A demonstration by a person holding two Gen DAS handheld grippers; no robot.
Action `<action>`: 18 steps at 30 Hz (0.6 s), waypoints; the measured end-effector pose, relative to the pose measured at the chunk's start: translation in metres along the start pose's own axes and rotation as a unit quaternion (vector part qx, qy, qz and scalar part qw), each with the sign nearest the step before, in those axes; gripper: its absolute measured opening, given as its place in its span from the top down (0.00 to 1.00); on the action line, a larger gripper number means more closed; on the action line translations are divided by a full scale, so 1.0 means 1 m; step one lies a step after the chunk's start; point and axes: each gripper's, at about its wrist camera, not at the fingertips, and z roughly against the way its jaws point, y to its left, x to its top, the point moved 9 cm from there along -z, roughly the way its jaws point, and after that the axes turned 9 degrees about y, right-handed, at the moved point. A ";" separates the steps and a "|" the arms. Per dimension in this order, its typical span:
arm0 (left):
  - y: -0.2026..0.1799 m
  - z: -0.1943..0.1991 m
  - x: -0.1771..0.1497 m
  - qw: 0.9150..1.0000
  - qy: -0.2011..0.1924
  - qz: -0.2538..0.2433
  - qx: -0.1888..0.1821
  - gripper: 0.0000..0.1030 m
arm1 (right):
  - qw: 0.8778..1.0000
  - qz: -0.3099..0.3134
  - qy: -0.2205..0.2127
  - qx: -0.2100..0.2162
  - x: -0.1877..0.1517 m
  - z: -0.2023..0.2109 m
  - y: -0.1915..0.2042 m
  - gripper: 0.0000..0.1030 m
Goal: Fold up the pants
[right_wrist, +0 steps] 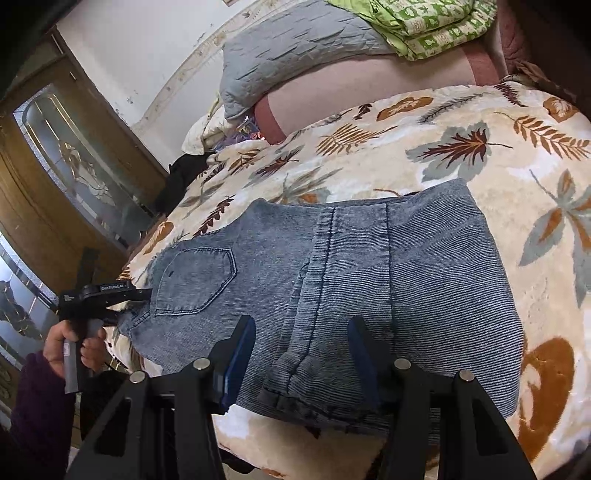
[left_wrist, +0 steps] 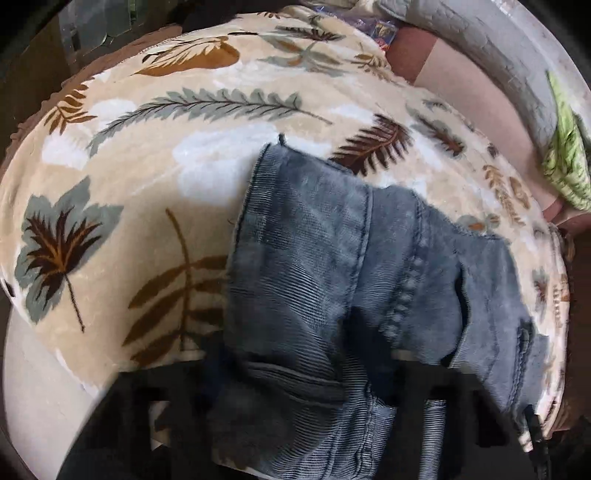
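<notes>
The folded grey pants [right_wrist: 332, 280] lie on the leaf-print blanket [right_wrist: 480, 155] of the bed; right tongs [right_wrist: 301, 354] grip their hem at six o'clock; left tongs [right_wrist: 142, 295] clamp the waist at nine o'clock.

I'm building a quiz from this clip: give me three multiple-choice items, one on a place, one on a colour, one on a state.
1. Where do the pants lie?
A. on the leaf-print blanket
B. on the floor
C. on the grey pillow

2. What colour is the folded bedding by the pillow?
A. red
B. green
C. black

3. How does the right claw stand?
A. shut with nothing in it
B. out of view
C. its fingers either side of a pants fold

Key:
1 A, leaf print shows all around the denim.
2 B, it is green and white patterned.
3 C, the fold sits between both blue pads.
</notes>
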 end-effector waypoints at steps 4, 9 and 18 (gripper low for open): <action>0.002 0.011 0.003 1.000 -0.017 -0.017 -0.008 0.72 | 1.000 0.003 0.004 0.007 0.000 -0.001 0.004 0.46; -0.010 0.041 0.000 0.998 -0.052 -0.045 -0.011 0.78 | 0.999 0.001 0.019 0.036 0.010 -0.010 0.024 0.46; -0.065 0.098 -0.011 0.987 -0.110 -0.111 -0.031 0.81 | 0.996 0.038 0.065 0.036 0.044 -0.074 0.087 0.69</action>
